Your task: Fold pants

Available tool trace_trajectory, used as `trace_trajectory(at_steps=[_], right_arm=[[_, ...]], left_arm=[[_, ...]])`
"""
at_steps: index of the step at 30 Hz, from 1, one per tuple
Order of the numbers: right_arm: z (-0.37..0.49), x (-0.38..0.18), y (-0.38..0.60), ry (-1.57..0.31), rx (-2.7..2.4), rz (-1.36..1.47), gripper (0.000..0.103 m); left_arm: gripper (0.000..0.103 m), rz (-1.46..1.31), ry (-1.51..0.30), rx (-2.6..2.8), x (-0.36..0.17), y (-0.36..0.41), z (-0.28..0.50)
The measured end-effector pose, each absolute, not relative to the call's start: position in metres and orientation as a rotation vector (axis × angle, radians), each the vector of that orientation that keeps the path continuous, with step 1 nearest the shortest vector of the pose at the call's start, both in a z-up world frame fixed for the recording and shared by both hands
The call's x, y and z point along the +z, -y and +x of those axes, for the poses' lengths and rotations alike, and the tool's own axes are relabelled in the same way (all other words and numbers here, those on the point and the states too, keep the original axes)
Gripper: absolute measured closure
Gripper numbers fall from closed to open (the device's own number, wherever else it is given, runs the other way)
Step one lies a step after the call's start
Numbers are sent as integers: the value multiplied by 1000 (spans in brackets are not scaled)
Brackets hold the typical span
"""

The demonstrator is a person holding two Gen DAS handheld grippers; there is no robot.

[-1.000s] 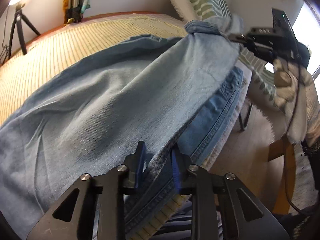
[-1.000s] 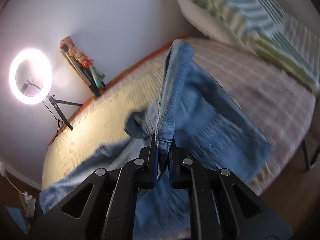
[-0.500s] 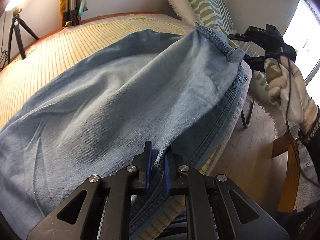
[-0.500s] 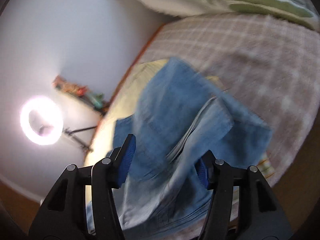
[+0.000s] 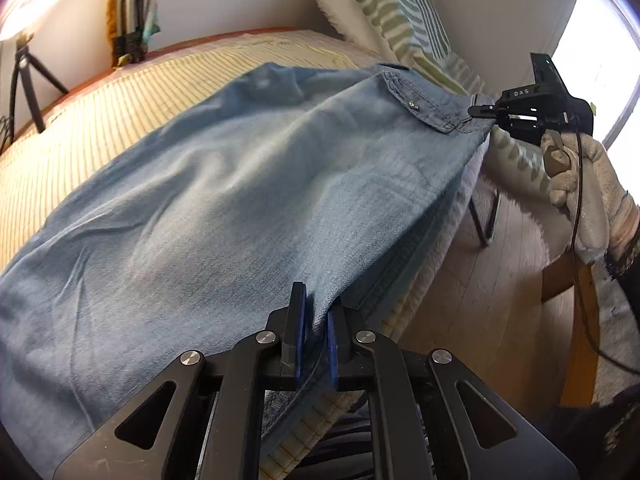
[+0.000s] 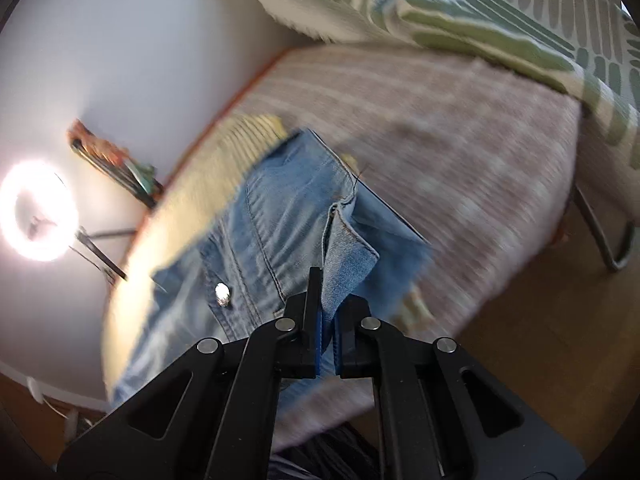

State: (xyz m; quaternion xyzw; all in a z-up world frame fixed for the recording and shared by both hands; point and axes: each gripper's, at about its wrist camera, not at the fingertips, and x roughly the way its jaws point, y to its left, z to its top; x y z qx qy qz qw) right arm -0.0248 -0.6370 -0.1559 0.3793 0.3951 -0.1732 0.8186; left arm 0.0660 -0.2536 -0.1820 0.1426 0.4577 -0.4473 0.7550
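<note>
Pants (image 5: 224,200) — lower legs beyond left edge

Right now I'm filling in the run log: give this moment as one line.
step: fold pants | left gripper: shut on jeans edge | right gripper: shut on jeans waistband | jeans: spread on bed

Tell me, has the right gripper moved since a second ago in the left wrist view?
Yes. The right gripper, shut on the light blue denim pants, sits lower and further right against the green-striped white pillow.
</note>
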Motion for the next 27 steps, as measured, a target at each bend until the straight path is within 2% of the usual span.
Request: trace_trajectory(at_steps=[7,12,13,14,15,16,22,27], right_arm=[[-17,-175,641,-885,-391,770,98],[-13,-179,638,-942,-399,706,98],[-16,-180,639,-962,-405,702,97],[-19,-179,640,-970,-417,695,91],[-22,-177,641,-978,-445,679,74],[-28,-171,642,-982,-497,643,65],[-40,-110,638,-811,-510,520,63],[23,-83,601,-813,-223,404,63]], left_arm=[[96,341,-1008,-984,-185,256,59],[88,322,-1041,-980,-182,253,56],[83,307,-1059,-980,-180,250,55],[81,287,-1070,-986,-178,247,55],[80,271,-1070,-988,-175,243,55],[79,253,-1065,-983,-169,236,55],[78,92,-1001,-870,-138,174,67],[78,-45,-941,-603,-132,92,84]])
